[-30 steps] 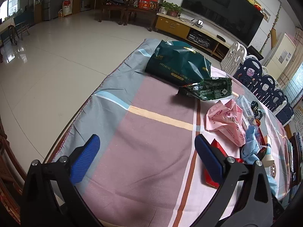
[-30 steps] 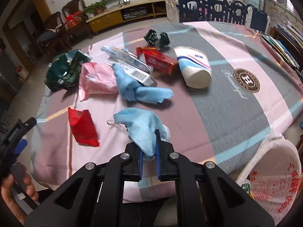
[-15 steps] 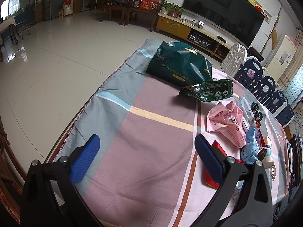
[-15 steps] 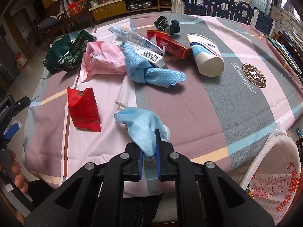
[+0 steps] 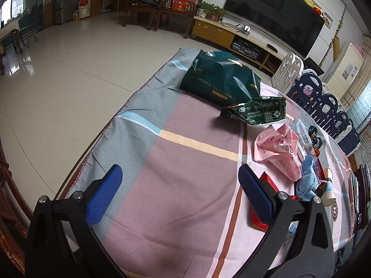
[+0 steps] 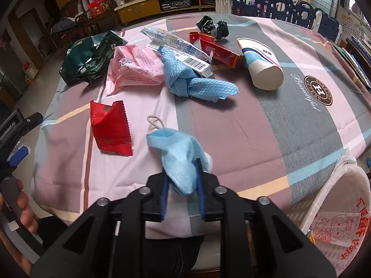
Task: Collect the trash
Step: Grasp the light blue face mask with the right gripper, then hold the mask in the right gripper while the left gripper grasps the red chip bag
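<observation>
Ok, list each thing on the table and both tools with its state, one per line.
right tool: jaws have just been opening, blue face mask between them
blue face mask: crumpled, over the table's edge
left tool: open, empty
paper cup: on its side
red wrapper: torn open, flat
blue cloth: bunched up
pink bag: crumpled
bin bag: open, beside table

Crumpled blue face mask [image 6: 179,159] between parted tongs [image 6: 181,173].
</observation>
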Motion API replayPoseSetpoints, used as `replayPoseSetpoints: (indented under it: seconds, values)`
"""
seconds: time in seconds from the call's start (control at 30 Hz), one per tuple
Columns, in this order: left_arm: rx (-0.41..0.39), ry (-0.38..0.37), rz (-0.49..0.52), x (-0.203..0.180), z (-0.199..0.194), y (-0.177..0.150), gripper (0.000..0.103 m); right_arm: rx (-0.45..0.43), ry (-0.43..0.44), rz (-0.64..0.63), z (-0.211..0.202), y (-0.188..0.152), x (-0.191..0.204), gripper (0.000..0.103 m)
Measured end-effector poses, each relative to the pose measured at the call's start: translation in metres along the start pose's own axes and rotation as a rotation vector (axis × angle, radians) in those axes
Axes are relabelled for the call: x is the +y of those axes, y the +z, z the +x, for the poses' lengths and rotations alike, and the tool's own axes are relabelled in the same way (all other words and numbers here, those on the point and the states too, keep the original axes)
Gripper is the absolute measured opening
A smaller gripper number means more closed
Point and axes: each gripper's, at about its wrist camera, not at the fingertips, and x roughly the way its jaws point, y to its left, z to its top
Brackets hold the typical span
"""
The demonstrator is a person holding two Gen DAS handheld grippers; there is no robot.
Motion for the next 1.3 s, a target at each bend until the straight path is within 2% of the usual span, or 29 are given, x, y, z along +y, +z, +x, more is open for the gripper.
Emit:
replayPoseSetpoints:
  seconds: [0.07,0.13,0.23,0.5,0.57,0.63,0.77,0.83,0.93,1.07,1.2,1.3]
  values:
    - [0.000,0.001,0.001,0.000,0.000,0.000,0.100,-0.011,0.014,0.008,-0.002,0.001,0.000,0.039]
    - [-0.001,0.000,0.000,0.000,0.000,0.000,0.100,-0.031,0.007,0.012,-0.004,0.003,0.001,0.060]
    - [0.000,0.001,0.000,0.000,0.000,0.000,0.100,-0.065,-0.013,0.000,-0.004,0.009,0.005,0.075]
    - [-0.001,0.002,0.003,0.001,0.001,0.000,0.100,-0.032,-0.040,-0.077,0.018,0.008,0.022,0.075]
    - [0.001,0.002,0.002,0.001,0.001,0.000,0.100,-0.039,-0.058,-0.105,0.020,0.005,0.026,0.074]
    - [0.002,0.003,0.002,0.001,0.001,0.000,0.100,-0.035,-0.086,-0.127,0.023,0.003,0.029,0.058]
    - [0.001,0.003,0.004,0.001,0.001,0.000,0.100,-0.009,-0.111,-0.128,0.031,0.001,0.025,0.041]
    - [0.001,0.003,0.004,0.001,0.001,0.000,0.100,-0.017,-0.111,-0.121,0.030,0.001,0.022,0.029]
    - [-0.004,0.005,0.006,0.003,0.001,-0.001,0.100,-0.041,-0.095,-0.091,0.023,0.003,0.016,0.020]
    - [-0.010,-0.016,-0.009,0.005,-0.001,-0.001,0.100,-0.075,-0.082,-0.047,0.009,0.009,0.007,0.019]
    - [0.013,-0.101,-0.080,0.013,-0.001,0.000,0.100,-0.080,-0.056,0.013,-0.001,0.015,-0.011,0.019]
    - [0.002,-0.110,-0.085,0.007,-0.002,0.001,0.100,-0.083,-0.035,0.046,-0.008,0.014,-0.025,0.019]
